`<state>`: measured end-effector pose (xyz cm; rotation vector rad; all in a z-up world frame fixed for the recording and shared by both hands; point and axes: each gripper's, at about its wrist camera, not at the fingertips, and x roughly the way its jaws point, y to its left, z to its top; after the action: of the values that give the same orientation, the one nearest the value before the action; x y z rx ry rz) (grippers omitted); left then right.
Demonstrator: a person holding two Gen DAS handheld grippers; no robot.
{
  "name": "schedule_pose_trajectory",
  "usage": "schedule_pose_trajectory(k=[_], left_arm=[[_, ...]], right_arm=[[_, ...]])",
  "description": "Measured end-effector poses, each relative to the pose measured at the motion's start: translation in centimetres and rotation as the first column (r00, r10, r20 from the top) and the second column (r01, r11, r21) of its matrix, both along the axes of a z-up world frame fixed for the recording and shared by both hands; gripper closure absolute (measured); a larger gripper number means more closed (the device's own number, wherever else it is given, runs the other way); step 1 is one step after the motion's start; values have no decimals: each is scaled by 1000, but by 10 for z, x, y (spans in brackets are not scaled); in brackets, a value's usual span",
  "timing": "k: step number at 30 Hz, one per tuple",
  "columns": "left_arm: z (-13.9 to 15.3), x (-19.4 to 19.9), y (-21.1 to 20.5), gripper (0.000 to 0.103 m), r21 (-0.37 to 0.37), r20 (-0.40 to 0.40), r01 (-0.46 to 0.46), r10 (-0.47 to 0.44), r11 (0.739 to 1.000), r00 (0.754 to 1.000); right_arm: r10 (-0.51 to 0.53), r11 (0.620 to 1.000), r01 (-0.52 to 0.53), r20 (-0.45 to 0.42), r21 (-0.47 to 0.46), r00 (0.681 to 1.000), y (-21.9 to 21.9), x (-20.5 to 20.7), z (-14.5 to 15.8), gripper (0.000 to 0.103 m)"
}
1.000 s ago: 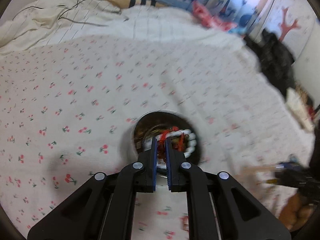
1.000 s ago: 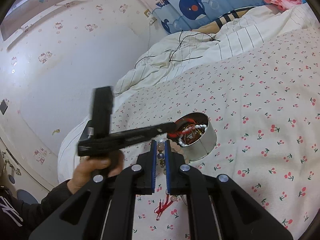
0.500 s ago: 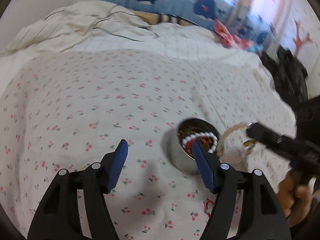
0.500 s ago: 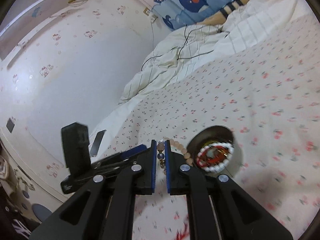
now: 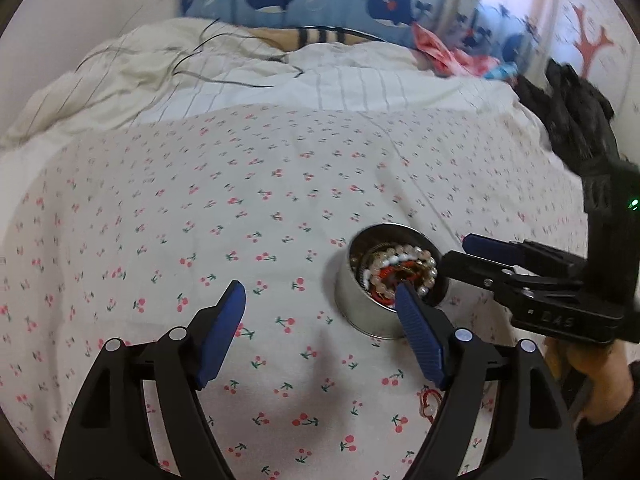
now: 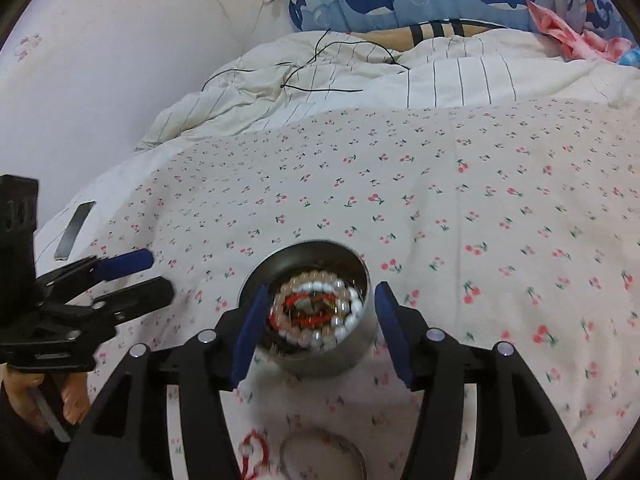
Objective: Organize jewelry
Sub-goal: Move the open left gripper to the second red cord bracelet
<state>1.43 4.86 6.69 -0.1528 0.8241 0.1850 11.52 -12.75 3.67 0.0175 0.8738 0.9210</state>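
Tin (image 6: pixel 320 354) of beads between spread right jaws.

Embossed letters "DAS" legible on right hand-held gripper (image 5: pixel 476 254) body; no other readable text.

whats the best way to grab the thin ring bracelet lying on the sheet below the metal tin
Take the thin ring bracelet by its far arc, the only part in view, coming straight down from above with one finger inside the loop and one outside. It lies flat on the cherry-print sheet, so a sideways approach would probably slide over it. The right gripper is open above the metal tin, so nearest.
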Motion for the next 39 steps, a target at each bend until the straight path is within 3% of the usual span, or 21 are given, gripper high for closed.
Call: schedule_pose_trajectory(k=[11, 30, 35, 39], left_arm=[[9, -3, -18, 29, 93, 14, 25, -26, 995, 1000], [13, -5, -33, 24, 161, 27, 67, -72, 985, 997], [10, -5, -23, 24, 89, -2, 73, -73, 993, 997], [-2, -14, -6, 22, -51, -40, 67, -69, 996, 997]], right_arm=[[22, 999, -23, -34, -40, 999, -41, -34, -2, 43], [48, 977, -54, -35, -206, 998, -40, -54, -31, 40], [48, 970, -59, -52, -236, 997, -39, -53, -35, 40], [41, 967, -53, -53, -250, 998, -41, -53, -33, 40]])
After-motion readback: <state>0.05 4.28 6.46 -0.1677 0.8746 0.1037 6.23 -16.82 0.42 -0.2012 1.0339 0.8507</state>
